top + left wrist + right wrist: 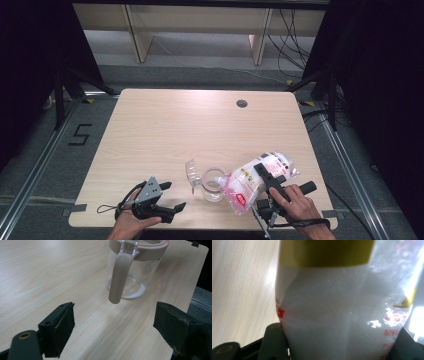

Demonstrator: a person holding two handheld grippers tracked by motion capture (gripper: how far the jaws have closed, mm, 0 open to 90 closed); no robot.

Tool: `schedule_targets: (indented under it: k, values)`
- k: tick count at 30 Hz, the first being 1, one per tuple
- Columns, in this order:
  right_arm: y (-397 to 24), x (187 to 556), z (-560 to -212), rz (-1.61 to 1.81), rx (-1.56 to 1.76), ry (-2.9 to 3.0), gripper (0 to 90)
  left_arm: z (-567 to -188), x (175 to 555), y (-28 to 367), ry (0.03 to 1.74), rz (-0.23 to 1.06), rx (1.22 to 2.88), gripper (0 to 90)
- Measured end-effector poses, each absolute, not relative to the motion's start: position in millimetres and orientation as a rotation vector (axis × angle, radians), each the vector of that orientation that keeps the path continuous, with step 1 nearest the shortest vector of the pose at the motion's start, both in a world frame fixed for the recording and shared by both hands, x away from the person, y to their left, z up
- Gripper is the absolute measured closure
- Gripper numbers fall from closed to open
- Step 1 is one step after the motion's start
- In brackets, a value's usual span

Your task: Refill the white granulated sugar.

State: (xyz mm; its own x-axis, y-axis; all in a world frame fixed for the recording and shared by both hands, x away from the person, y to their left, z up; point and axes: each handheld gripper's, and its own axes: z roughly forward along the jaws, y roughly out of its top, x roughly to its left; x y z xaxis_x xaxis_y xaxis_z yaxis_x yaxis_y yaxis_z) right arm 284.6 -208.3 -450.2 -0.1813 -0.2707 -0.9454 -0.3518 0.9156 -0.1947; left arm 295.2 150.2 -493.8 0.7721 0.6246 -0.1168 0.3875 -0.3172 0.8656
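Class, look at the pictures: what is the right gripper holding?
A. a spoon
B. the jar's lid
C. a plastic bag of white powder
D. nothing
C: the right gripper is clamped on the bag, tipped toward the open jar.

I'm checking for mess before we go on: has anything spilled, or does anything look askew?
No spill shows on the table. The plastic bag, gripped by the right tongs, is tipped toward the glass jar, which holds a little white powder. The jar's lid stands flipped open.
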Motion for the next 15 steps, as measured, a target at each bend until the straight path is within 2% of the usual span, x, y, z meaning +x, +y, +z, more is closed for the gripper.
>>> schedule_targets:
  k: [15]
  values:
    - [-203.5, 284.3, -448.1, 0.036, -0.529, 1.747, 47.3, -493.8, 295.1, 150.0, 0.767, 0.294, 1.947, 16.5]
